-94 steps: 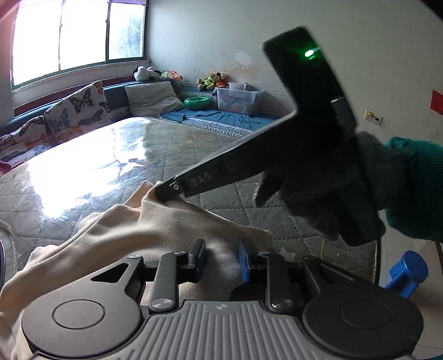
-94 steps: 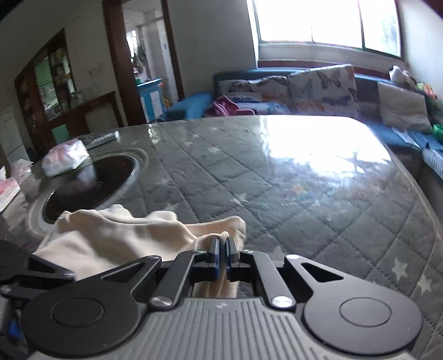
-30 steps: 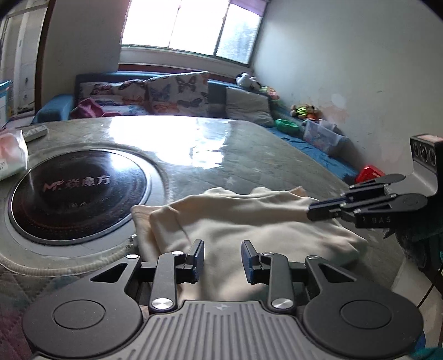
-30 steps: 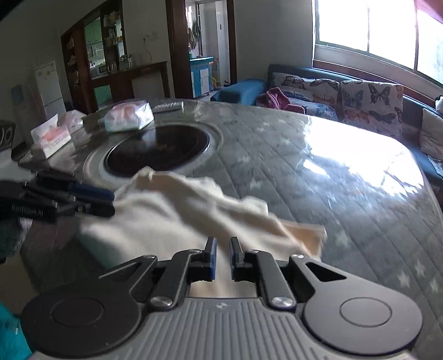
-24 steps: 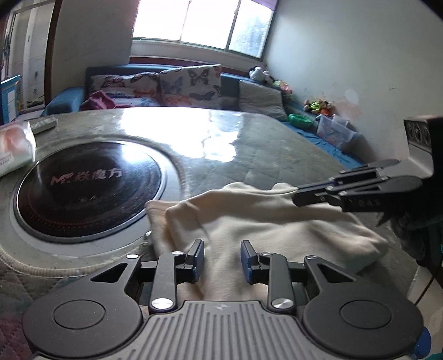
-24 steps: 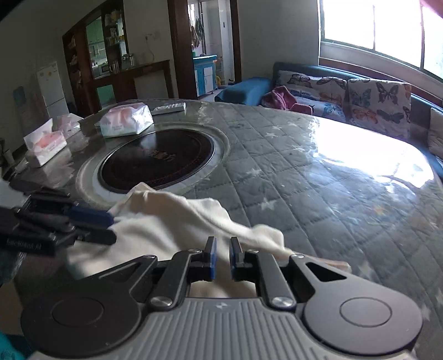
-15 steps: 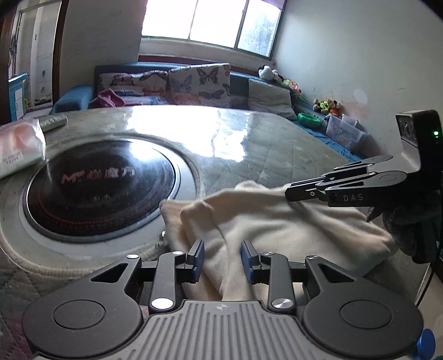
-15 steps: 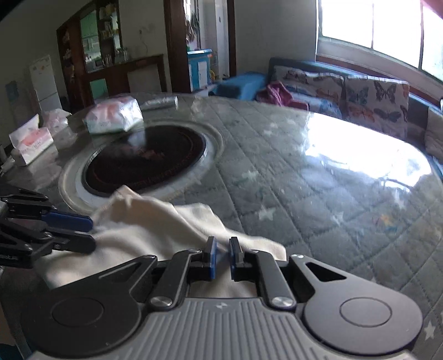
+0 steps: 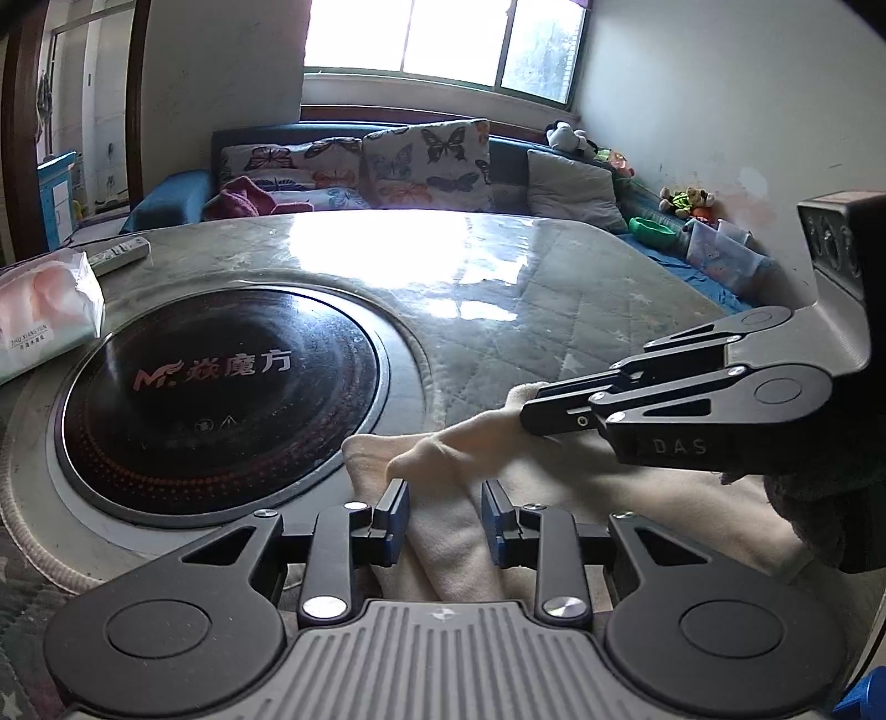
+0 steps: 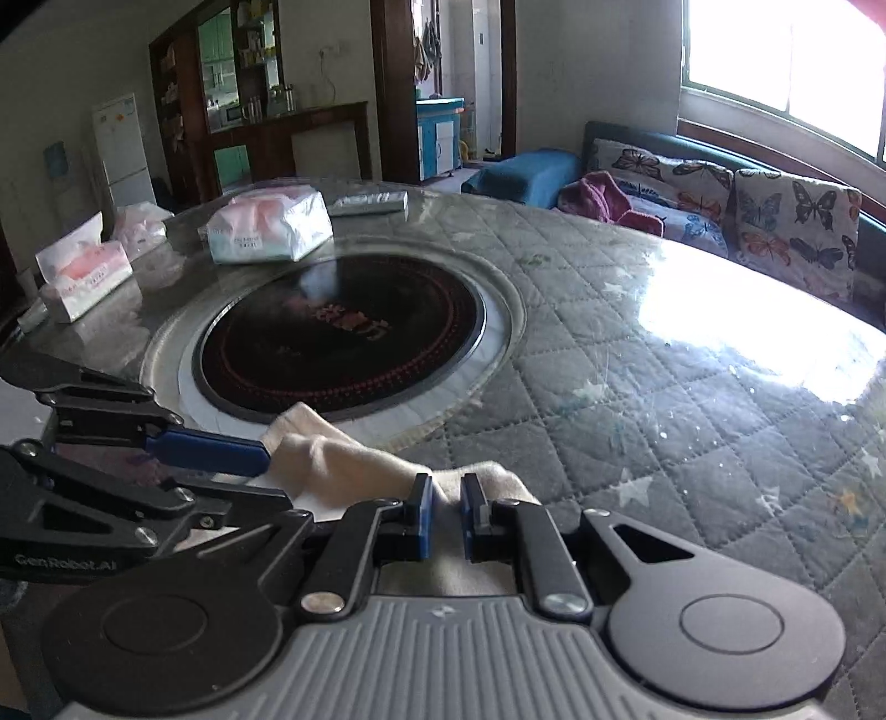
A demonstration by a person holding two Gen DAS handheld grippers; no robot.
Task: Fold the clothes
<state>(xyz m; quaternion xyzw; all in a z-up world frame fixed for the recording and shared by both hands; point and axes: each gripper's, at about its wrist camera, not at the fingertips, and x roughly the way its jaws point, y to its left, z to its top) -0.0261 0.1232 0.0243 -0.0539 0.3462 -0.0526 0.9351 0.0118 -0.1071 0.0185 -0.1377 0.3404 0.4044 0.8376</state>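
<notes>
The left wrist view is filled at the bottom by the left claw, whose blue-padded fingers are spread apart, released, with a ridge of the cream garment lying between them and nothing gripped. The garment is bunched at the near edge of the desk, just beside the black round cooktop set into the desk's middle. From the right side the right claw is seen reaching in over the cloth, its tips touching a raised fold. A gloved hand is seen behind it.

In the right wrist view the right claw is seen with a narrow gap between its fingers; a fold of the garment sits in that gap, but whether it is pinched cannot be told. The left claw is seen entering from the left, its blue pad resting against the cloth.

Tissue packs and a remote control are placed on the far side of the desk. A sofa with butterfly cushions is seen under the window.
</notes>
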